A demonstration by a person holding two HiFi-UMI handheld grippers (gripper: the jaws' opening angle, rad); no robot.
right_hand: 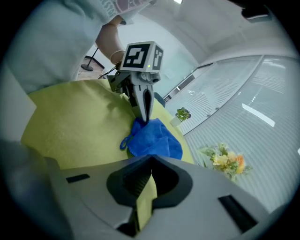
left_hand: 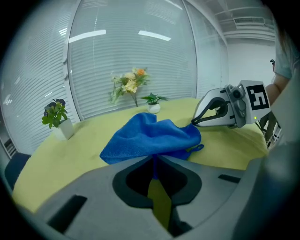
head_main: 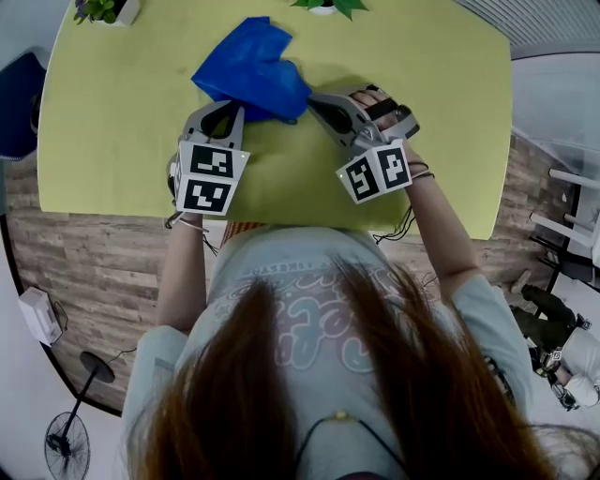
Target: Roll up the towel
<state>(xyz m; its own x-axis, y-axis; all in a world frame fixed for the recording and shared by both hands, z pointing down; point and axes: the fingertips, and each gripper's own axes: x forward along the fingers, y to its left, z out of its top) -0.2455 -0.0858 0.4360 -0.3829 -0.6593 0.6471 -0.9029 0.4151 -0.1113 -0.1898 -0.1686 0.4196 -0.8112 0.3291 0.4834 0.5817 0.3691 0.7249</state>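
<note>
A crumpled blue towel point(head_main: 251, 67) lies on the yellow-green table point(head_main: 122, 141), near its far side. My left gripper point(head_main: 236, 107) is at the towel's near left edge. In the left gripper view its jaws point(left_hand: 153, 160) are shut, with a sliver of blue cloth pinched between them. My right gripper point(head_main: 315, 97) is at the towel's near right corner, also shut. In its own view the towel point(right_hand: 155, 138) lies right against the closed tips point(right_hand: 151, 159). The left gripper view shows the right gripper's tips point(left_hand: 193, 123) on that corner, beside the towel's hanging loop point(left_hand: 199, 149).
A potted plant point(head_main: 105, 9) stands at the table's far left corner and another point(head_main: 328, 6) at the far middle. A vase of flowers point(left_hand: 129, 84) stands by the glass wall. The table's near edge point(head_main: 281, 223) is close to the person's body.
</note>
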